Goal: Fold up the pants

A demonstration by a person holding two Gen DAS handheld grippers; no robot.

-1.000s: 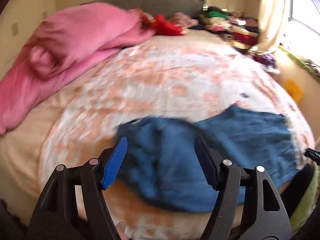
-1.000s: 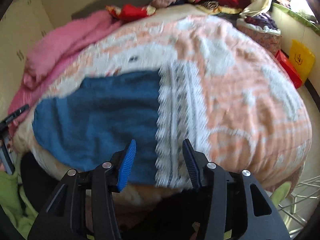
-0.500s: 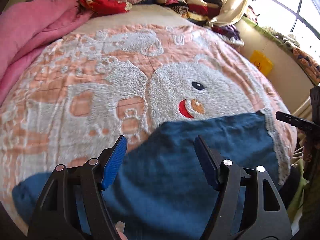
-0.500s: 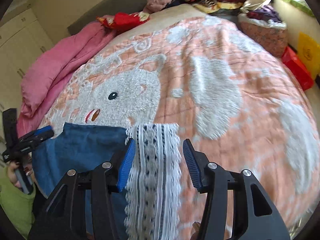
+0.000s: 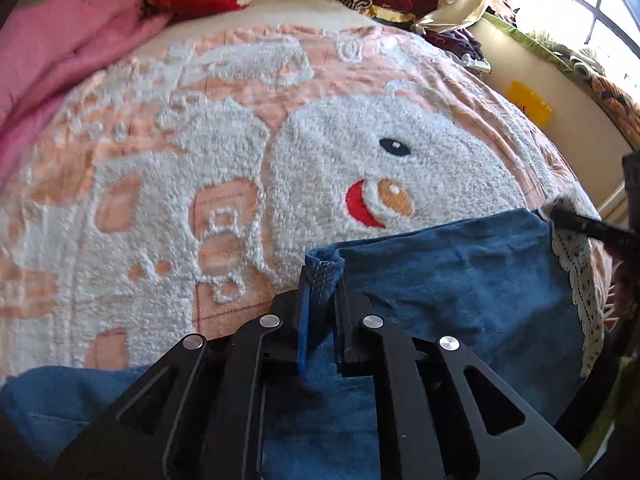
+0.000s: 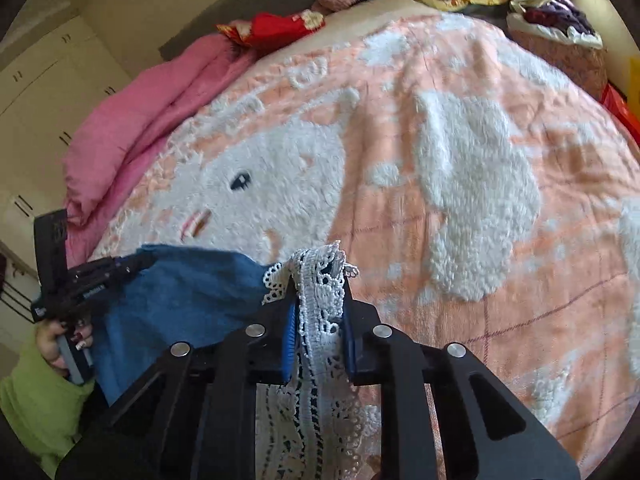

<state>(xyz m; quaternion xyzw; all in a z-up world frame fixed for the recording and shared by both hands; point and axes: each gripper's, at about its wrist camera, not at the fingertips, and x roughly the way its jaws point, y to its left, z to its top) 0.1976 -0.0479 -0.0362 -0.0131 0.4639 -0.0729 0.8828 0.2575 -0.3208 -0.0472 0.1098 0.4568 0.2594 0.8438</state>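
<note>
Both grippers point(image 5: 322, 280) point(image 6: 318, 280) pinch pants point(image 5: 460, 292).

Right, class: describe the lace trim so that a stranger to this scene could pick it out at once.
Start at the bed with the peach blanket bearing a white cartoon animal. At its near edge lie blue pants. The lace trim is the white openwork band along the pants' right end, pinched in the right tool: the only pale, holed fabric against the solid blue.
</note>
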